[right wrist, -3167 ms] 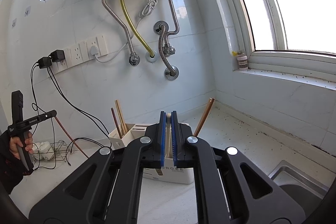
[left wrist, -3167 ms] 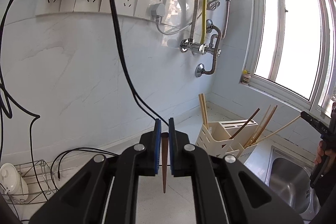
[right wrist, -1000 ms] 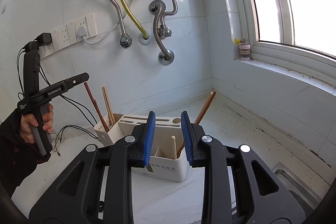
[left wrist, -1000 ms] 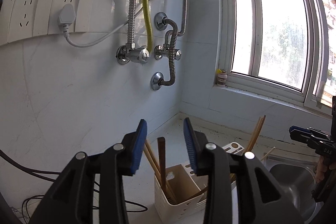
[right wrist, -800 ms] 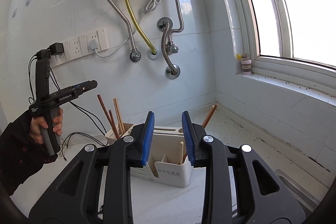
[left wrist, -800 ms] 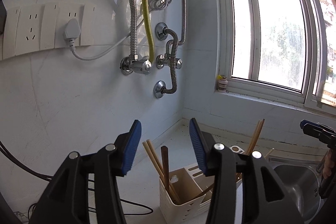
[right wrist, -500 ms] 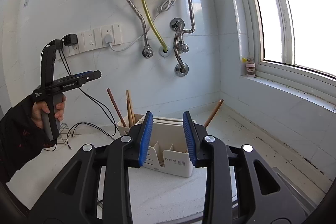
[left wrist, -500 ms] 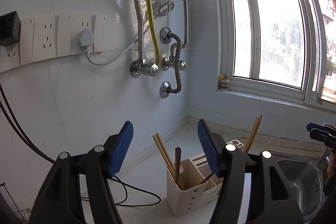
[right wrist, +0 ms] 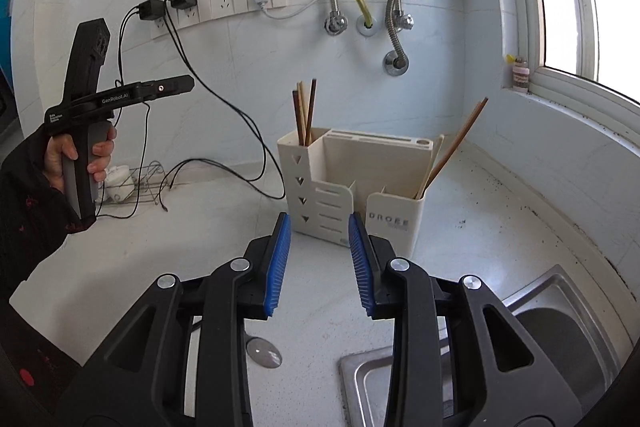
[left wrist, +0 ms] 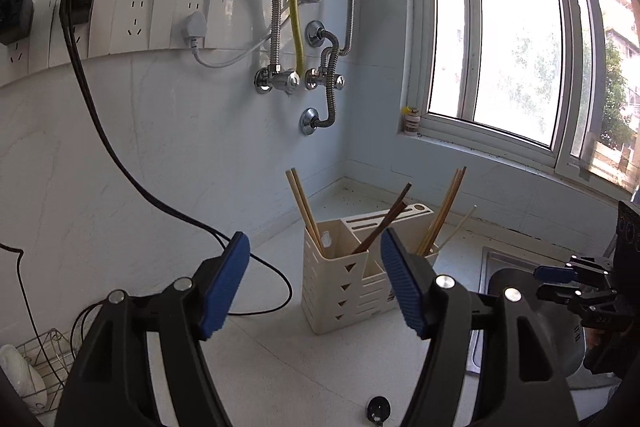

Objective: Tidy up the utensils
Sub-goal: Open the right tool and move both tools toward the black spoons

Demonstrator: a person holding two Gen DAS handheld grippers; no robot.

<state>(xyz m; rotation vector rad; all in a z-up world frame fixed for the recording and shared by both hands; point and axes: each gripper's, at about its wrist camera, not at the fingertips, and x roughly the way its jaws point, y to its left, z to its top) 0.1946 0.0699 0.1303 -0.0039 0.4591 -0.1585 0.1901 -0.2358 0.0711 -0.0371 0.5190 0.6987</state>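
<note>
A cream utensil holder [left wrist: 352, 287] [right wrist: 352, 183] stands on the white counter near the wall corner. Wooden chopsticks [left wrist: 304, 203] [right wrist: 305, 111] stand in its left compartment, one dark chopstick [left wrist: 384, 223] leans across it, and several light chopsticks [left wrist: 444, 211] [right wrist: 456, 143] lean in the right compartment. My left gripper [left wrist: 314, 279] is open and empty, held back from the holder; it also shows in the right wrist view [right wrist: 168, 89]. My right gripper [right wrist: 320, 259] is open and empty in front of the holder; it also shows in the left wrist view [left wrist: 560, 279].
A steel sink [right wrist: 540, 339] [left wrist: 516, 279] lies right of the holder. Black cables [right wrist: 224, 131] run from wall sockets [left wrist: 132, 23] down onto the counter. A wire rack with a white object [left wrist: 24, 375] sits far left. Pipes [left wrist: 296, 39] hang under the water heater. A window [left wrist: 512, 39] is on the right.
Both grippers let go of their chopsticks into the holder, opened, and pulled back and away. The dark chopstick now leans in the holder.
</note>
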